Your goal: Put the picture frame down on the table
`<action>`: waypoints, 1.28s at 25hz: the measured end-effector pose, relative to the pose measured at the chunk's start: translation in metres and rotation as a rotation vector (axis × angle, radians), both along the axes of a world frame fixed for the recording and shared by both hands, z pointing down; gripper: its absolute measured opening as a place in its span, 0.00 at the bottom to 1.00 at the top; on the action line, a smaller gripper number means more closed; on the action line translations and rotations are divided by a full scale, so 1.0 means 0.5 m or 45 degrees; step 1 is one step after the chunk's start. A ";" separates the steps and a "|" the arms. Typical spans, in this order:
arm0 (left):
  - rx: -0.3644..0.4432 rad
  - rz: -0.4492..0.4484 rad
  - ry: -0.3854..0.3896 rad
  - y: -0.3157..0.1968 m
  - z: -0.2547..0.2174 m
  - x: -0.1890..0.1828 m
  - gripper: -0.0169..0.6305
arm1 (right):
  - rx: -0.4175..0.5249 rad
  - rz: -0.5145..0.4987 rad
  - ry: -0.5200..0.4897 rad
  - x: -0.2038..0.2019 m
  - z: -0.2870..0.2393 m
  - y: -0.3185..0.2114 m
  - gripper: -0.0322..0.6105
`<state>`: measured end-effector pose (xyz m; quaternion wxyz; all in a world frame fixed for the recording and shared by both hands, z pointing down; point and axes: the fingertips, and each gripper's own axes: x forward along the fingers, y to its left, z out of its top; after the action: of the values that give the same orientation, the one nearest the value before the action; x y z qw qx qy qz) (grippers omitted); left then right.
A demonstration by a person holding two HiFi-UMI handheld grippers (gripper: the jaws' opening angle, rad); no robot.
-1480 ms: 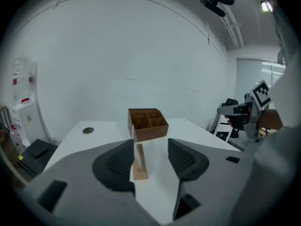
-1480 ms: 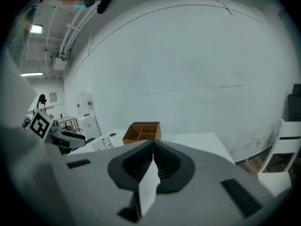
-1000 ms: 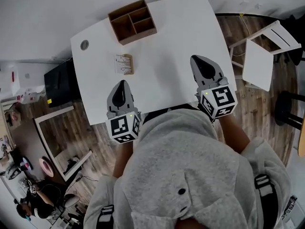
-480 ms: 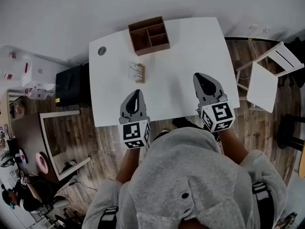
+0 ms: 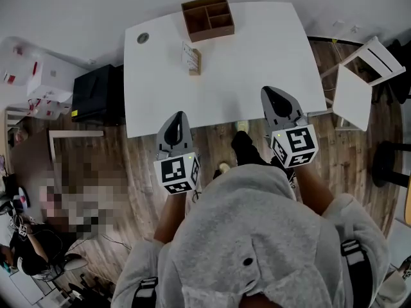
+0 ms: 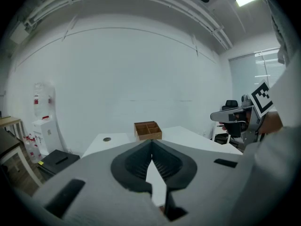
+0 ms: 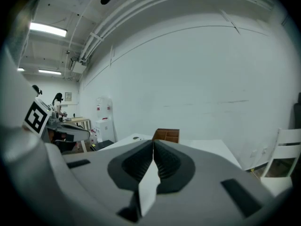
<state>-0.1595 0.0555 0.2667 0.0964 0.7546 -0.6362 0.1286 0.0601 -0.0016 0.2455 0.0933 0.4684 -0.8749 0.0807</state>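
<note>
White smooth tabletop [image 5: 257,63], rounded corners. Left tool [image 5: 178,117] and right tool [image 5: 276,95] at near edge: grey wedge jaws pressed together, ribbed pads, nothing held. Brown compartmented wooden box [image 5: 207,18] at far edge. Small picture frame [image 5: 191,58] on tabletop near box, well apart from tools.

Grey hoodie [image 5: 250,236], grey left hand-held gripper [image 5: 176,122], grey right hand-held gripper [image 5: 274,97] (black-white marker cubes [image 5: 174,174])

The picture frame [image 5: 191,58] is too small to make out its face; the stool [image 5: 386,147] is cut by the edge.
</note>
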 end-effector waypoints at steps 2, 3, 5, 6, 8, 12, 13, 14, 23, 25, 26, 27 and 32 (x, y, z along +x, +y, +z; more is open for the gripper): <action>0.016 -0.007 -0.003 0.045 -0.008 -0.014 0.06 | 0.016 -0.002 0.010 -0.006 -0.008 0.041 0.09; 0.024 -0.007 -0.015 0.065 -0.012 -0.021 0.06 | 0.025 -0.003 0.016 -0.009 -0.011 0.059 0.09; 0.041 -0.006 -0.033 0.106 -0.021 -0.028 0.06 | 0.039 0.001 0.030 -0.009 -0.019 0.096 0.09; 0.050 -0.003 -0.038 0.126 -0.025 -0.029 0.06 | 0.048 0.003 0.035 -0.007 -0.026 0.115 0.09; 0.069 0.008 -0.047 0.160 -0.033 -0.026 0.06 | 0.070 0.011 0.044 0.001 -0.042 0.149 0.09; 0.090 0.023 -0.060 0.215 -0.037 -0.022 0.06 | 0.081 0.031 0.079 0.017 -0.054 0.212 0.09; 0.092 0.028 -0.054 0.225 -0.037 -0.021 0.06 | 0.081 0.038 0.086 0.021 -0.055 0.225 0.09; 0.095 0.033 -0.048 0.234 -0.037 -0.019 0.06 | 0.083 0.047 0.092 0.026 -0.056 0.237 0.09; 0.095 0.050 -0.033 0.275 -0.033 -0.007 0.06 | 0.070 0.120 0.077 0.052 -0.060 0.282 0.09; 0.092 0.053 -0.030 0.276 -0.031 -0.002 0.06 | 0.073 0.109 0.081 0.051 -0.058 0.283 0.09; 0.091 0.056 -0.030 0.277 -0.030 0.002 0.06 | 0.074 0.106 0.083 0.051 -0.055 0.284 0.09; 0.090 0.060 -0.033 0.278 -0.029 0.006 0.06 | 0.073 0.105 0.084 0.052 -0.052 0.285 0.09; 0.080 0.077 -0.043 0.282 -0.022 0.029 0.06 | 0.063 0.116 0.067 0.070 -0.043 0.293 0.09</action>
<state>-0.1449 0.1963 0.2557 0.0580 0.7738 -0.6184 0.1243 0.0950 0.1449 0.2240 0.1009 0.5118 -0.8517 0.0508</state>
